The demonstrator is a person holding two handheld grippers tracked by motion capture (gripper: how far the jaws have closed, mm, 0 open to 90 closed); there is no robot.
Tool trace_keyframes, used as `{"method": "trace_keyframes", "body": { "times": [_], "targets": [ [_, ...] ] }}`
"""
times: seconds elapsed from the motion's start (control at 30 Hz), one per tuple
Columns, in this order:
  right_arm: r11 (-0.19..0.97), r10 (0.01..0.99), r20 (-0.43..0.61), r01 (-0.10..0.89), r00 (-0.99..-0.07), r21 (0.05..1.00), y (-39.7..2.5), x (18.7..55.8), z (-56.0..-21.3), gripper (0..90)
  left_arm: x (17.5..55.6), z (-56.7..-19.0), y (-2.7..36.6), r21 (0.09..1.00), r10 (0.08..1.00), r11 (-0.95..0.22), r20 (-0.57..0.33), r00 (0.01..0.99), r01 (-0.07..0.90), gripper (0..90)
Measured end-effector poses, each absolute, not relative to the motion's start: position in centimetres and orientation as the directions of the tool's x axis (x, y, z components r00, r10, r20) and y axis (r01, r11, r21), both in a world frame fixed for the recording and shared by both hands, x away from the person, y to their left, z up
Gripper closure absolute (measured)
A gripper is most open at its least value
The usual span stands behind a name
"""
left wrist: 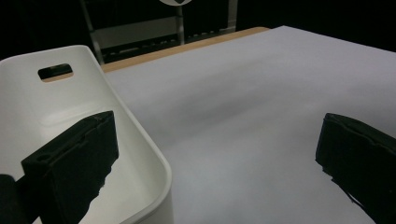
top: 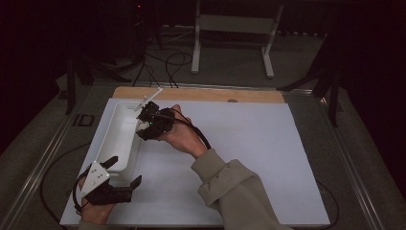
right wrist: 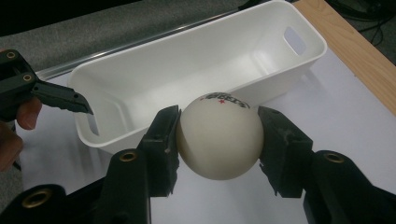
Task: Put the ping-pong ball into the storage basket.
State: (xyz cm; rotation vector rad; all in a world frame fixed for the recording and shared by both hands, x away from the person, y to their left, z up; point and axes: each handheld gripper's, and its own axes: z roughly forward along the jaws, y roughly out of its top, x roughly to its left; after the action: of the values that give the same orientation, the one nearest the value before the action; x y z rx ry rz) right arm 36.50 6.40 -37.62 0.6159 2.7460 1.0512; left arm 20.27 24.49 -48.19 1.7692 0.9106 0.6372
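Observation:
A long white bin (top: 119, 143) lies along the left side of the white mat. My right gripper (top: 145, 125) hovers at the bin's right rim near its far end. In the right gripper view this gripper (right wrist: 219, 128) is shut on a white ping-pong ball (right wrist: 219, 140) with a small printed mark, held just short of the empty bin (right wrist: 187, 60). My left gripper (top: 123, 171) stands open at the bin's near end. In the left gripper view, the left gripper (left wrist: 215, 135) has one jaw inside the bin (left wrist: 154, 149) and the other over the mat.
The white mat (top: 249, 158) covers most of the table, with a wooden strip (top: 201, 93) along its far edge. A white metal stand (top: 234, 24) and cables are on the floor beyond. The left gripper (right wrist: 60, 98) appears at the left of the right gripper view.

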Motion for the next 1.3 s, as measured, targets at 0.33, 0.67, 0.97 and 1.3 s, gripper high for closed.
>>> {"method": "trace_keyframes", "body": {
  "times": [0.33, 0.67, 0.97, 1.3],
  "targets": [
    [0.666, 0.423, 0.020, 0.326, -0.906, 0.671, 6.7, 36.5, -37.6, 50.9, 20.2, -48.1, 24.5, 0.935, 0.816, -0.210, 0.006, 0.579, 0.286, 0.0],
    [0.662, 0.422, 0.023, 0.325, -0.906, 0.675, 7.3, 36.5, -37.6, 50.9, 20.2, -48.1, 24.4, 0.934, 0.810, -0.213, 0.004, 0.586, 0.288, 0.0],
    [0.664, 0.417, 0.024, 0.322, -0.909, 0.675, 8.0, 36.4, -37.7, 50.9, 20.2, -48.1, 24.4, 0.932, 0.805, -0.216, 0.001, 0.593, 0.290, 0.0],
    [0.665, 0.406, 0.027, 0.315, -0.913, 0.677, 8.8, 36.3, -37.8, 50.9, 20.3, -48.2, 24.6, 0.933, 0.807, -0.203, -0.012, 0.590, 0.297, 0.0]
  ]
}}
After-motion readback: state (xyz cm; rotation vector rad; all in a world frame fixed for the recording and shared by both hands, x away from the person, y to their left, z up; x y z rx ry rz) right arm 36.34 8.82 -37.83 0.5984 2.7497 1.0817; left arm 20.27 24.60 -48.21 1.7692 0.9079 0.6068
